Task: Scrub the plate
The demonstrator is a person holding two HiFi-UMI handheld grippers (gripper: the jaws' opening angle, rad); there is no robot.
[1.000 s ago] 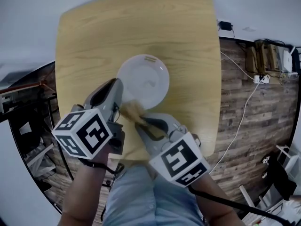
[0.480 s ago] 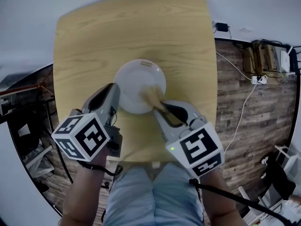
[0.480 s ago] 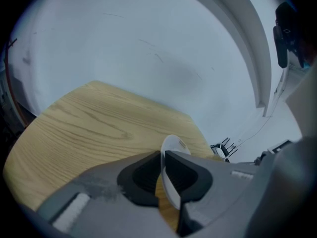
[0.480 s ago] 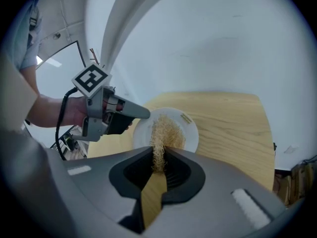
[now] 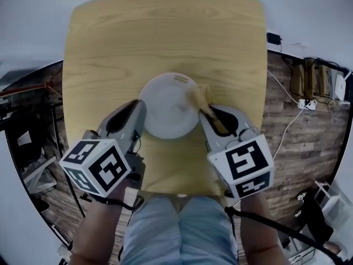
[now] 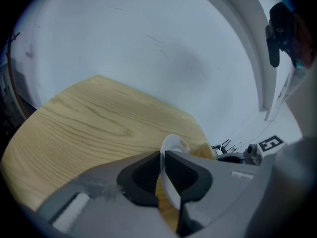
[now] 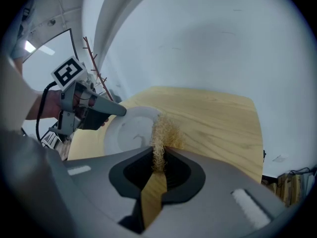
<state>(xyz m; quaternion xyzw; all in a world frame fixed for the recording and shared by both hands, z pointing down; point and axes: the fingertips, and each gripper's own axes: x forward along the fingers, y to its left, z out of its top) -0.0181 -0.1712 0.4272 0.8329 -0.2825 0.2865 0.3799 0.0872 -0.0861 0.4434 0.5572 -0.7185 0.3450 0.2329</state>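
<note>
White plate [image 5: 168, 108] sits on the wooden desk [image 5: 165, 32], near its middle, just ahead of the person. Left tool [image 6: 162, 156]: jaws narrow, clamped on the plate's near-left rim; the rim's edge runs straight between the pads. Right tool [image 7: 158, 155]: jaws narrow, gripping a scrubber [image 7: 161, 132], a tan fibrous tuft on a flat yellowish strip, with the strip between the pads and the tuft sticking out ahead. In the head view the tuft lies at the plate's far-right rim, partly over the plate and partly over bare desk. The two tools flank the plate, well apart, on opposite rims.
</note>
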